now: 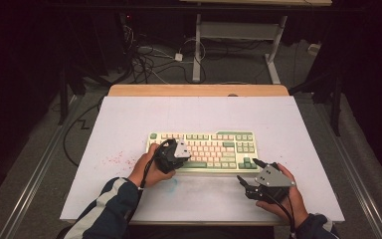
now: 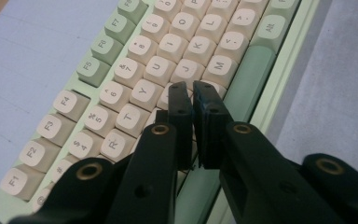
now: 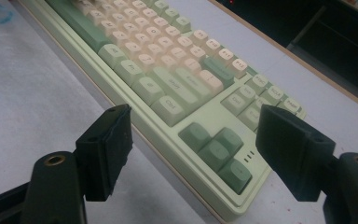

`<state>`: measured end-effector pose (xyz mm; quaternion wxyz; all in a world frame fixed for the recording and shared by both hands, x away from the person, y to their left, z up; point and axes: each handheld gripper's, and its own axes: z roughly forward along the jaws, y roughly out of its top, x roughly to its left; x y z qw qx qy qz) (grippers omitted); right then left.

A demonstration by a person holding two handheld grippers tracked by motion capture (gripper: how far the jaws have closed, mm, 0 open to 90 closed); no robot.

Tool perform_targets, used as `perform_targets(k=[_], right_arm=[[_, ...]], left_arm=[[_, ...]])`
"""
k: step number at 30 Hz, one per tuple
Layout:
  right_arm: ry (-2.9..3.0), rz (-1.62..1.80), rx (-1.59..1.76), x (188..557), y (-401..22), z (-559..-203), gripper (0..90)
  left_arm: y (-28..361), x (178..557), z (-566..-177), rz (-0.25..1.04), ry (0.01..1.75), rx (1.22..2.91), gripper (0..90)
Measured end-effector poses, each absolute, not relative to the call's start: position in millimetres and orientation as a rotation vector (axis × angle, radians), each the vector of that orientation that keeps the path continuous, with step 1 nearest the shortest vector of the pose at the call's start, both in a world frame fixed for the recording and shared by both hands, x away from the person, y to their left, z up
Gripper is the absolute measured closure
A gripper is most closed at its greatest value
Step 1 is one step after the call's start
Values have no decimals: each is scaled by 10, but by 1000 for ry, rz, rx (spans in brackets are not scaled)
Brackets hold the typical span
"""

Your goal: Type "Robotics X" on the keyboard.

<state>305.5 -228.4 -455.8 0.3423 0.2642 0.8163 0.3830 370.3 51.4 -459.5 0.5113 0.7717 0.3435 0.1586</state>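
Cataloguing what is lying on the white table sheet (image 1: 129,119) and why.

Item one: a pale green plastic keyboard with cream and green keycaps (image 1: 204,149), sitting square to the near edge of the table, a little toward that edge and roughly centred between its left and right edges. I am judging it is placed so that both my tools are reaching it without stretching.

Item two: my left gripper (image 2: 191,91), jaws drawn almost together with a thin slit between them and nothing in it, hovering just above the cream letter keys near the green space bar (image 2: 249,77). I am keeping it narrow, I think, so the joined tips are acting as one finger for a single key.

Item three: my right gripper (image 3: 193,140), jaws standing wide apart and empty, waiting on the table beside the keyboard's near right corner, the green arrow keys (image 3: 216,151) framed between them. I am reckoning it is parked there out of the way, or ready to steady the case.

Item four: faint red specks (image 1: 114,159) on the sheet, toward the left edge.
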Motion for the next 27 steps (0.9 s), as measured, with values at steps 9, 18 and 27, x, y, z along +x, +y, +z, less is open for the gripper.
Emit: perform_targets(k=[9,18,27], right_arm=[[2131,975,690,3061,-2283,-4571,283],[2123,965,697,3066,-2285,-4570,280],[2121,964,709,3077,-2295,-4568,280]], left_arm=[[681,3645,-4483,454,807,1789,612],[924,3549,-4378,514,799,1674,310],[1133,3481,-4380,559,809,1630,258]])
